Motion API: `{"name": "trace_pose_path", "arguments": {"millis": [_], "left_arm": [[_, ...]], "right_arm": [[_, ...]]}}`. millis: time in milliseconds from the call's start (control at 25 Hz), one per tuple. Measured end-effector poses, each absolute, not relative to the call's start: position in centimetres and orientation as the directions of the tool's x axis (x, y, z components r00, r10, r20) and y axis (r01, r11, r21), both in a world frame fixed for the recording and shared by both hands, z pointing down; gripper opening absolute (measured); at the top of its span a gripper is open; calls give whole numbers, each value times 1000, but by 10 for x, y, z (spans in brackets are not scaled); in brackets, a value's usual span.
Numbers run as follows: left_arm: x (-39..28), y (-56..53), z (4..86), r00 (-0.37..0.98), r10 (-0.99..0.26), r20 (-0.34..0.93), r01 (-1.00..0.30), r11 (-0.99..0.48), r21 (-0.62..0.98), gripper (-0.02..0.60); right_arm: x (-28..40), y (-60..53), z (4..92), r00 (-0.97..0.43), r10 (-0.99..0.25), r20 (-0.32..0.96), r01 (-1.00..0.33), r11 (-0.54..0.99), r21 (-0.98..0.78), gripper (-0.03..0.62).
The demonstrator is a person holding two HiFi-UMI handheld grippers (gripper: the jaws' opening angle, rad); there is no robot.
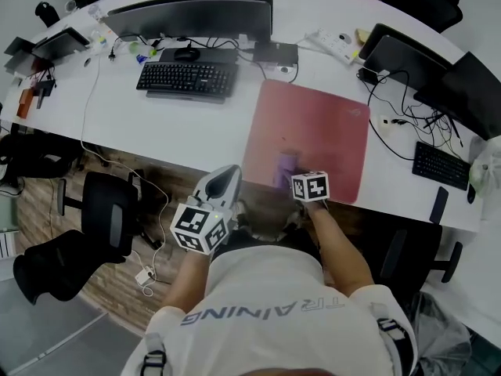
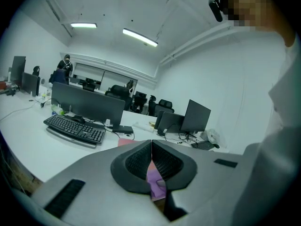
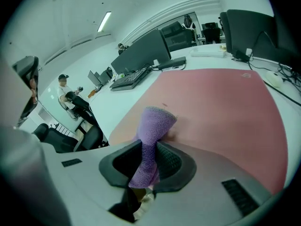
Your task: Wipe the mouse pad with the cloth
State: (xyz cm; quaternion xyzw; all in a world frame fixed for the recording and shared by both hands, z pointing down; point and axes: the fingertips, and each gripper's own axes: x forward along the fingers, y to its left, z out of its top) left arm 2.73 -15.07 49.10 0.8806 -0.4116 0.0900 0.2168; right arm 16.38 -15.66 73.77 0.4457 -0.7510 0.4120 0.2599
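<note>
The red mouse pad (image 1: 313,128) lies on the white desk (image 1: 188,135), its near edge at the desk's front. My right gripper (image 1: 293,180) is shut on a purple cloth (image 1: 285,165) over the pad's near edge. In the right gripper view the cloth (image 3: 154,126) stands up from between the jaws of the right gripper (image 3: 147,158), with its folded end against the pad (image 3: 221,102). My left gripper (image 1: 228,172) hangs just off the desk's front edge, left of the pad. Seen in its own view, the left gripper (image 2: 151,160) is shut with its pads touching.
A black keyboard (image 1: 188,78) and a monitor (image 1: 192,14) stand left of the pad. On the right are another keyboard (image 1: 441,165), a phone (image 1: 439,204), cables and more screens (image 1: 403,49). A power strip (image 1: 335,45) lies behind the pad. Black chairs (image 1: 109,210) stand on the floor at left.
</note>
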Motion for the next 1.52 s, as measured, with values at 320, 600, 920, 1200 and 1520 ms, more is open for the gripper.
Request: {"name": "trace_pose_path", "arguments": {"millis": [320,600,920,1200,1520], "left_arm": [[91,-136,485,676,-662,323,-736,-602,309,31],[145,-129,476,716,-639,282,-698,-644,312,31],[189,-127,463,757,-611,231,-653,-693,307,32],[209,-127,455,780,-593,199,-624,-722,298,32],[199,-141,441,775,-610,167,-630,-725,278,32]], "right_arm": [[242,-129,742,-434,-473,767,-900,191,-391,95],[307,-111,744,-396,-497,772,-915,140,-379,97],[378,-80,744,-331,-525,784,-933,56,-357,97],[422,-58,746,-270,-547,792,-938,-36,-344,97],[428,-76,700,-204,-638,742,-965,5,-261,97]]}}
